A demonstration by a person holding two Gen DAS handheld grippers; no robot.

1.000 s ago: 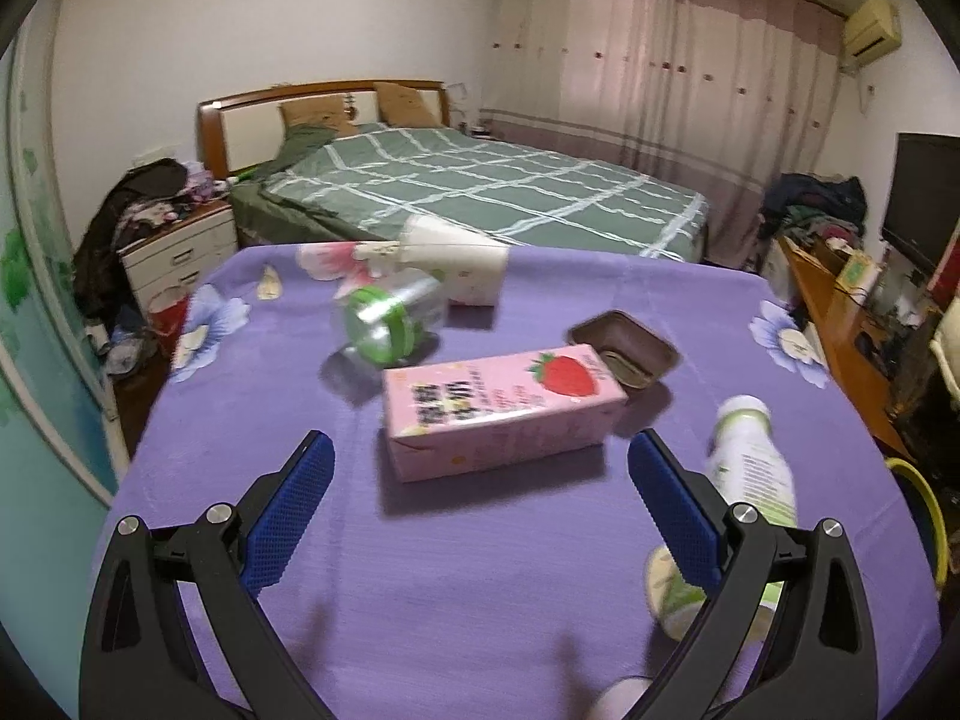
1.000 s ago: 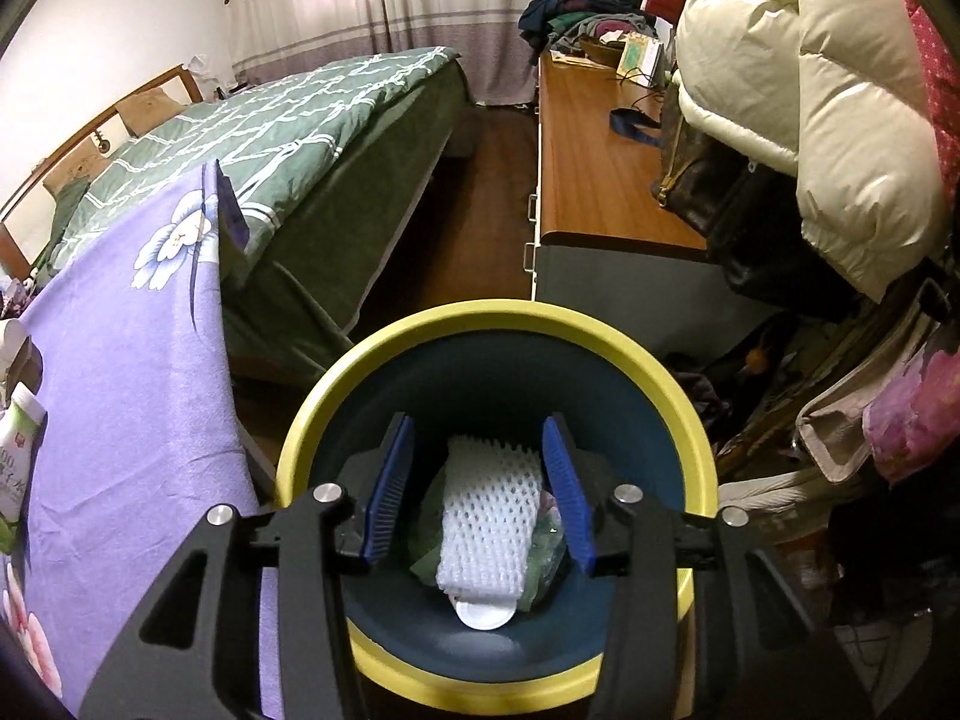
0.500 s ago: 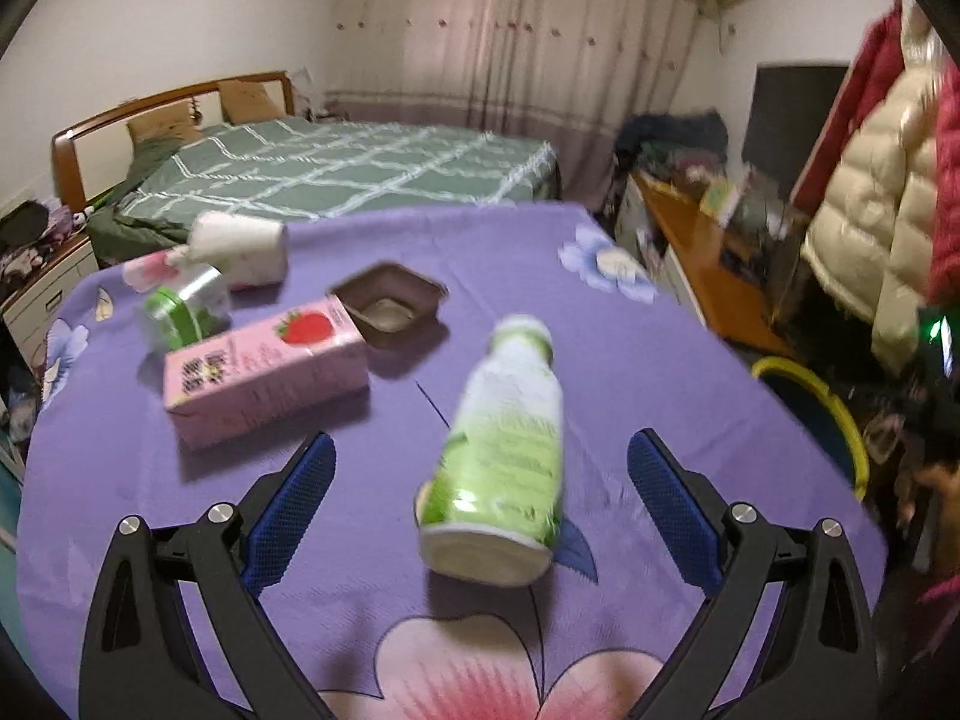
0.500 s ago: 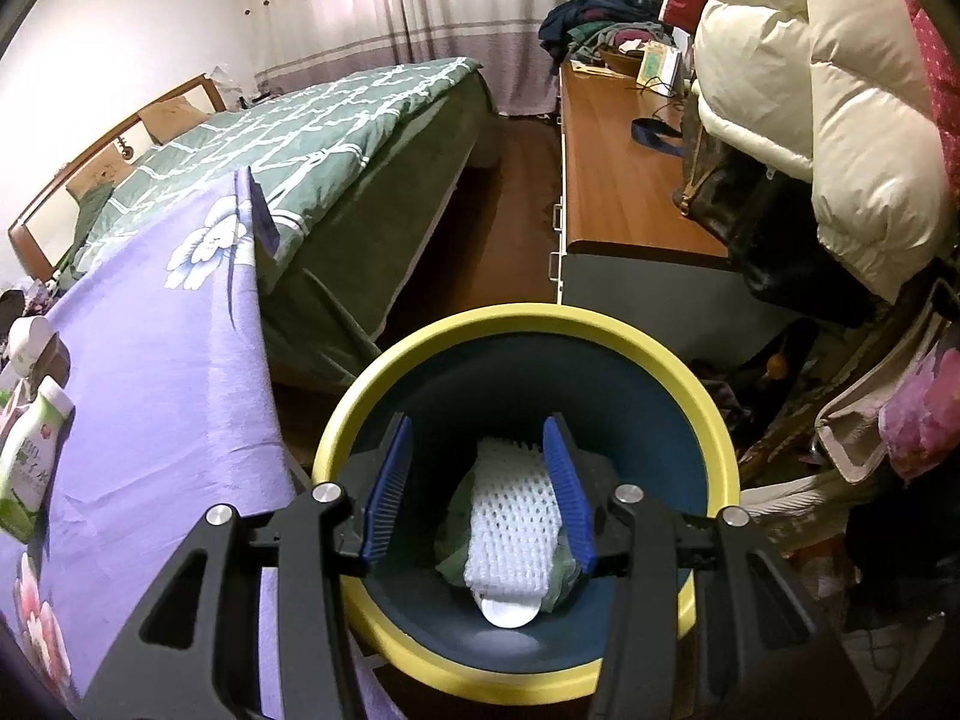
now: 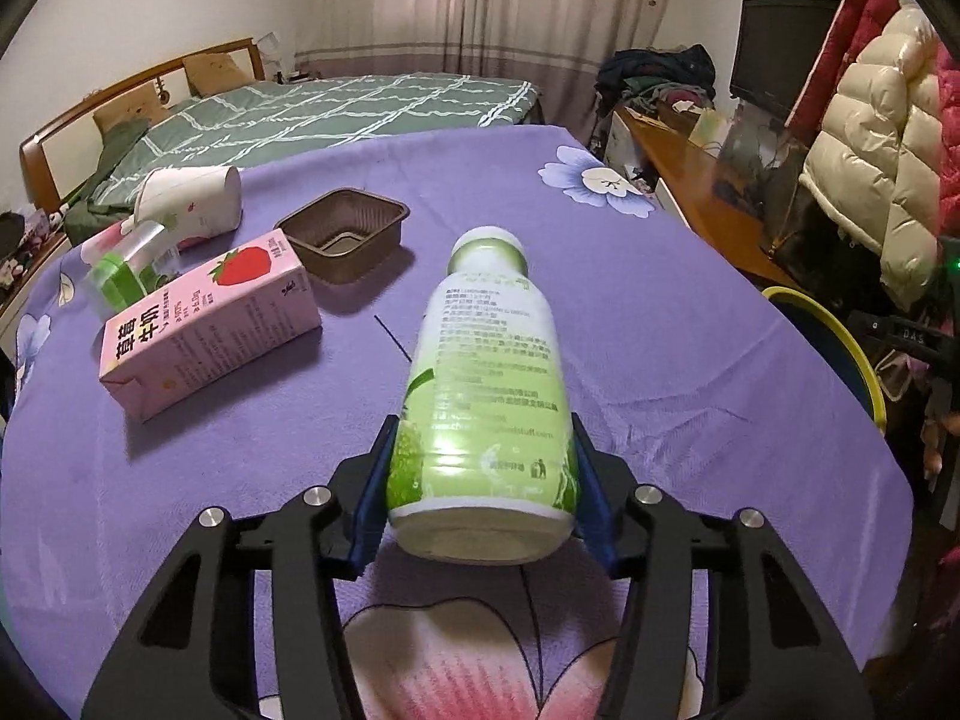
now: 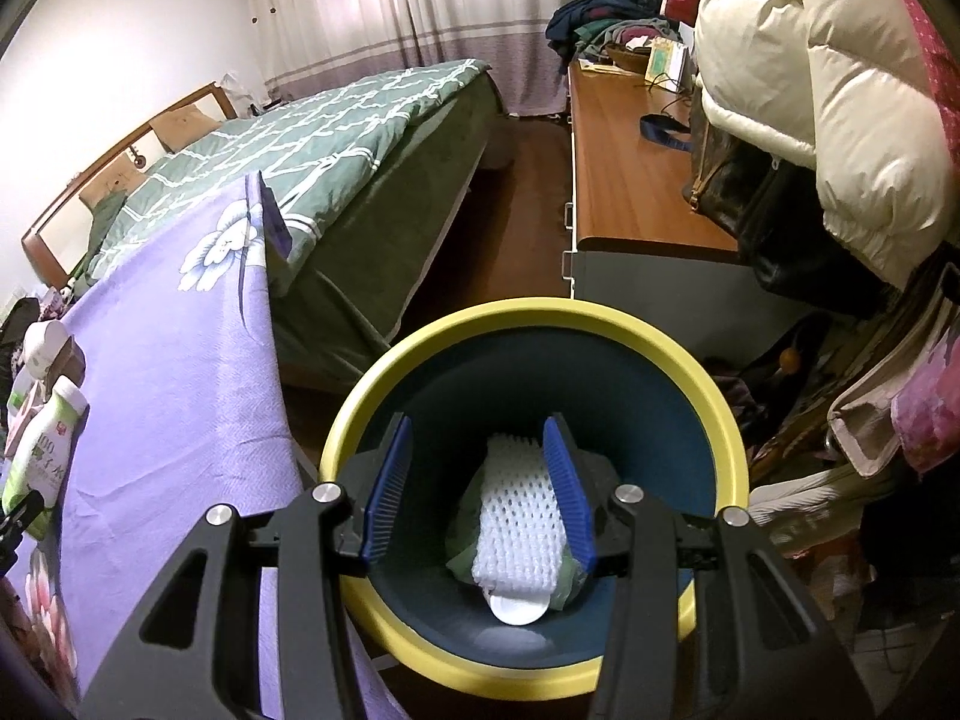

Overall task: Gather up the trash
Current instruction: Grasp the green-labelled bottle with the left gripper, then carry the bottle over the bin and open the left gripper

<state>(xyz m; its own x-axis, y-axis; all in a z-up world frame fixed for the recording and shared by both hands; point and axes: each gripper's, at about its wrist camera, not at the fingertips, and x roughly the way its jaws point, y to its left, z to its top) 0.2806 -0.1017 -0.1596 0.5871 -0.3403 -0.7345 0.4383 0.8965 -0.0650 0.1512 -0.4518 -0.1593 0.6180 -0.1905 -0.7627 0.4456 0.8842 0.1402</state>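
My left gripper (image 5: 483, 474) is shut on the base of a green and white plastic bottle (image 5: 486, 384) that lies on the purple flowered table (image 5: 660, 360); the bottle also shows in the right wrist view (image 6: 42, 456). On the table lie a pink strawberry milk carton (image 5: 210, 324), a brown plastic tray (image 5: 343, 234), a clear jar with a green lid (image 5: 123, 279) and a white paper cup (image 5: 189, 201). My right gripper (image 6: 480, 495) is open above the yellow-rimmed blue trash bin (image 6: 528, 324), which holds a white foam net (image 6: 519, 531).
A green bed (image 5: 336, 108) stands behind the table. A wooden desk (image 6: 630, 180) with clutter and hanging coats (image 6: 810, 72) are on the right. The bin's rim (image 5: 840, 330) shows past the table's right edge.
My left gripper has moved up to the bottle and closed on its base. My right gripper has stayed open over the bin and shifted a little.
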